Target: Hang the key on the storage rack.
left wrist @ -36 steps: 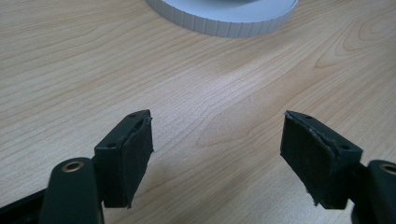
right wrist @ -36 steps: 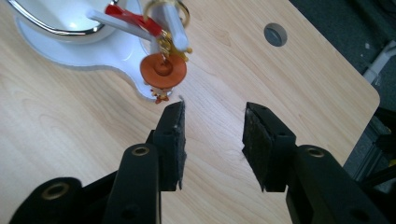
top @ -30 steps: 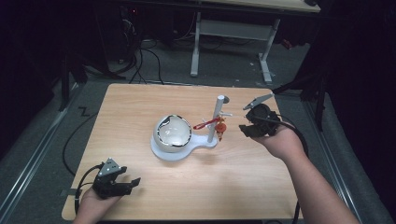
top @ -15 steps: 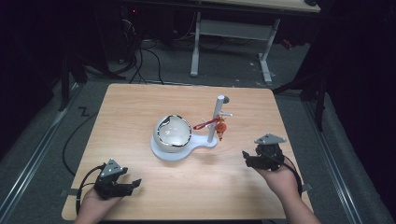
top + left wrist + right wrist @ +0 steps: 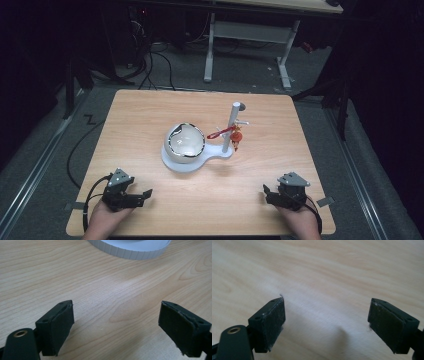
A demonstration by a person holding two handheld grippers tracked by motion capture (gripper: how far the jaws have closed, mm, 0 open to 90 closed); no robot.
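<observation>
A white stand (image 5: 220, 152) sits mid-table and carries a round white bowl with a dark rim (image 5: 185, 141). From its grey post (image 5: 232, 125) a small red ornament on a red cord (image 5: 236, 135) hangs off a side pin. My left gripper (image 5: 142, 196) rests near the front left corner. Its jaws have just been opening and stand open over bare wood (image 5: 116, 315). The stand's ribbed white base (image 5: 130, 250) lies ahead of it. My right gripper (image 5: 267, 192) rests near the front right corner. Its jaws, also just opening, stand open with nothing between them (image 5: 327, 312).
The wooden table (image 5: 150, 115) stands on a dark floor with cables (image 5: 155, 65) behind it. Another table's white legs (image 5: 285, 60) rise beyond the far edge. Bare wood spans the front between my two hands.
My right hand has come down from beside the post to the front right of the table, and its jaws have spread. The left hand has stayed put while its jaws opened.
</observation>
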